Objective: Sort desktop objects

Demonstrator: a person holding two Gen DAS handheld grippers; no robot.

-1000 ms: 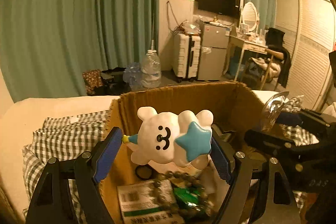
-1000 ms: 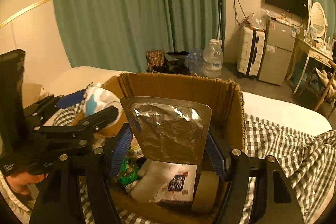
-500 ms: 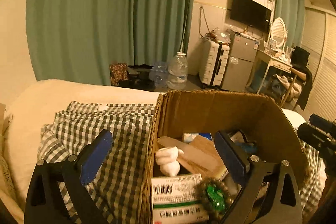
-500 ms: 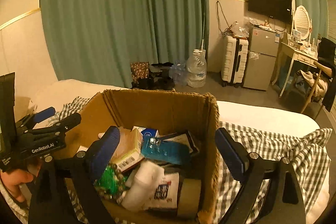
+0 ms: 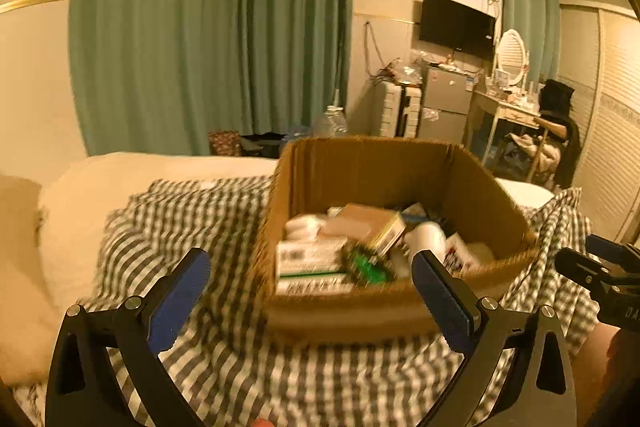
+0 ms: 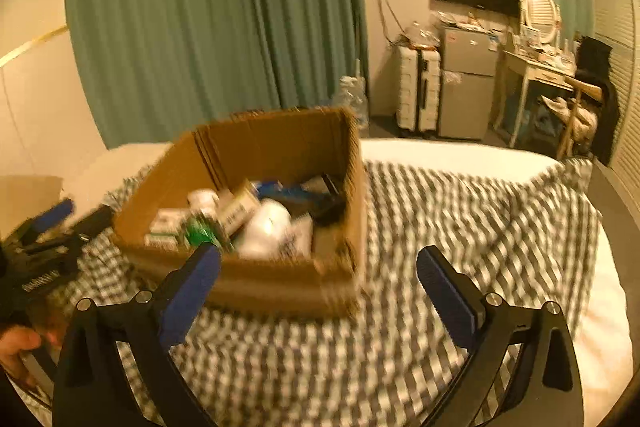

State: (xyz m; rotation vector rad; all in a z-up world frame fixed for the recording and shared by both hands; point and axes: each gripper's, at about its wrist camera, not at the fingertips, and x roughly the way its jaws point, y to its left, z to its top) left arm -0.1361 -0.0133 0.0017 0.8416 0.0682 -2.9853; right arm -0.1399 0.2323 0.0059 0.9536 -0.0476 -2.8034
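Observation:
An open cardboard box (image 5: 400,171) stands on a checked blanket (image 5: 224,227) on a bed; it also shows in the right wrist view (image 6: 256,147). Inside lie several items: a white medicine carton (image 5: 308,263), a green bead bracelet (image 5: 368,265), a tan box (image 5: 368,223) and a white bottle (image 6: 266,227). My left gripper (image 5: 312,287) is open and empty, in front of the box's near wall. My right gripper (image 6: 320,287) is open and empty, in front of the box's near right corner. Each gripper shows at the edge of the other's view.
The checked blanket (image 6: 460,219) spreads to the right over a white mattress (image 6: 600,327). A cream pillow (image 5: 24,267) lies at the left. Beyond the bed are green curtains (image 5: 208,27), a water jug (image 5: 332,123), suitcases and a small fridge (image 5: 444,103).
The left gripper let go of the white bear toy and the right let go of the foil blister pack over the box. Both grippers opened and drew back from the box.

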